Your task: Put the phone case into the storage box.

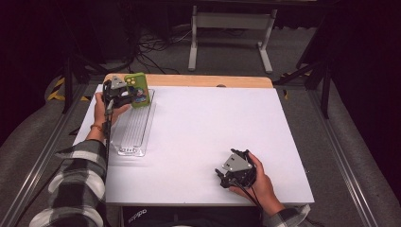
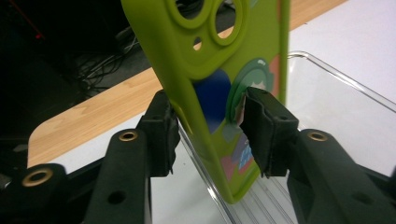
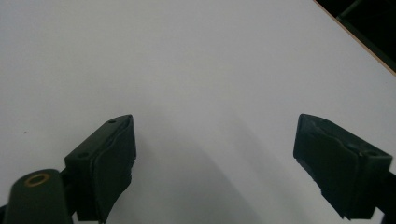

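Observation:
A lime-green phone case (image 1: 139, 90) with camera cutouts and a cartoon sticker stands tilted on its lower edge at the far end of a clear plastic tray (image 1: 134, 130). My left gripper (image 1: 126, 97) is at the case. In the left gripper view the case (image 2: 210, 70) stands between the jaws of the left gripper (image 2: 208, 126). The jaws are parted wider than the case is thick, and it leans against the pads rather than being pinched. My right gripper (image 1: 223, 178) rests near the table's front edge. In the right gripper view the right gripper (image 3: 215, 154) is wide open over bare white surface.
The white tabletop (image 1: 213, 123) has a wooden strip (image 1: 208, 81) along its far edge. The ribbed tray rim (image 2: 336, 74) runs toward the person on the left side. Cables and a white stand frame (image 1: 231, 33) lie on the floor beyond the table.

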### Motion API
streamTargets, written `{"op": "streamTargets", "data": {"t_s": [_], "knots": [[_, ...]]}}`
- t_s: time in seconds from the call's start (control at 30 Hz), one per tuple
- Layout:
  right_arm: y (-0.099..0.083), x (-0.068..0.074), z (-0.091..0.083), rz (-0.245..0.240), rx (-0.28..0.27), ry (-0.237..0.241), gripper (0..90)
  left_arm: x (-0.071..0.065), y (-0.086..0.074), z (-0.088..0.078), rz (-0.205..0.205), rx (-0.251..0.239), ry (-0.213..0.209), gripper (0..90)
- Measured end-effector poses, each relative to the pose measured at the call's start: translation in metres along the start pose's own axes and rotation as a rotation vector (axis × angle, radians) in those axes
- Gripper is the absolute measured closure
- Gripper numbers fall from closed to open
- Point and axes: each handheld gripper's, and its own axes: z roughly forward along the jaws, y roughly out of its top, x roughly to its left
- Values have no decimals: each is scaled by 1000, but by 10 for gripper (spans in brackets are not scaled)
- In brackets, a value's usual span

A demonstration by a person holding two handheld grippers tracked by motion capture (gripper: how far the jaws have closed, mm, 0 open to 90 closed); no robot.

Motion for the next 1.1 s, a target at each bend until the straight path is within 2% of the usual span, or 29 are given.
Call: {"op": "streamTargets", "data": {"t_s": [0.03, 0.33, 0.5, 0.67, 0.77, 1.1], "knots": [[0, 0, 0, -3, 6, 0, 139, -2, 0, 2, -6, 15, 27, 593], [-1, -2, 1, 3, 22, -10, 140, -7, 1, 6, 21, 32, 54, 577], [-1, -4, 0, 9, 22, -18, 140, -7, 2, 6, 23, 30, 66, 565], [-1, -4, 0, 18, 20, -19, 149, -8, 1, 5, 3, 34, 58, 549], [0, -5, -1, 24, 10, -21, 148, -8, 2, 4, 20, 41, 60, 546], [0, -6, -4, 38, -9, -38, 147, -9, 5, -1, 25, 33, 59, 540]]}}
